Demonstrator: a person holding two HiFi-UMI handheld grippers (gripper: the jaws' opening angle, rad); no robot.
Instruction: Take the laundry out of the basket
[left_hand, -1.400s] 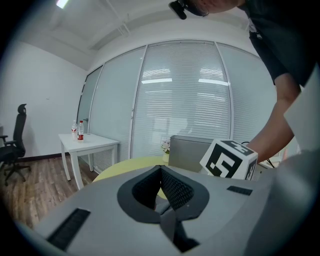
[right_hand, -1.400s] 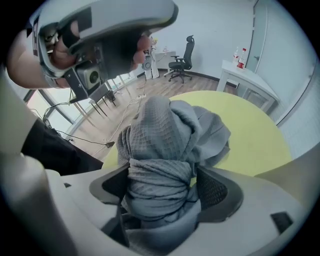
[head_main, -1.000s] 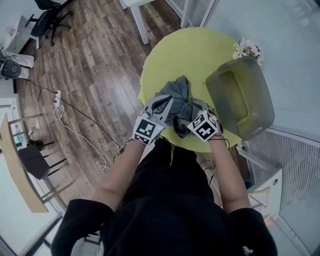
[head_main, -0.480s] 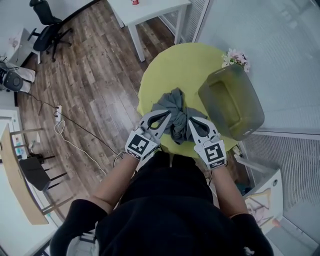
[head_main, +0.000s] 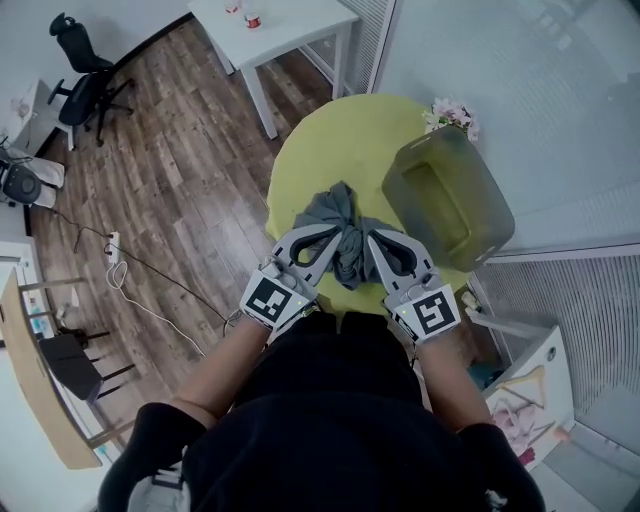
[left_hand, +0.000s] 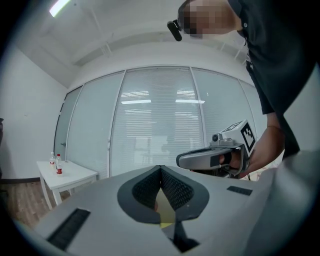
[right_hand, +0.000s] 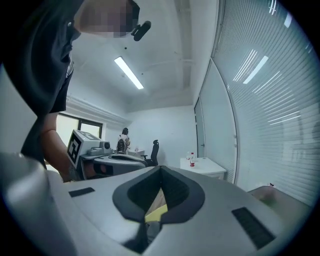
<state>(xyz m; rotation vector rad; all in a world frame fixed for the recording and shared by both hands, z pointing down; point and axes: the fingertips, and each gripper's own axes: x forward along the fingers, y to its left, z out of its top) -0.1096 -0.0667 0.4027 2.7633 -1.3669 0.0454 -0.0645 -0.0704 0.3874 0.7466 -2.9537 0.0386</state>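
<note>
A round yellow table (head_main: 320, 140) is seen from above on a wooden floor (head_main: 190, 170), with a glass wall (head_main: 540, 90) close by at the right. A green basket (head_main: 492, 205) is set on the table's right side, and a bunch of flowers (head_main: 450, 112) is placed just beyond it at the far edge. The grey laundry (head_main: 340, 215) is left bunched on the tabletop, outside the basket and just to its left. Farther off a white table (head_main: 290, 25) is laid with small bottles (head_main: 252, 18), and an office chair (head_main: 85, 70) is parked at the far left.

The two tools are raised side by side over the table's near edge, and the laundry is seen between their tips. The left gripper (left_hand: 160, 170) is closed, its pads met at the tips with nothing caught between them. The right gripper (right_hand: 160, 170) is likewise closed and empty. Both are held roughly level and pointed away from the person, and the forearms are kept close to the body.
</note>
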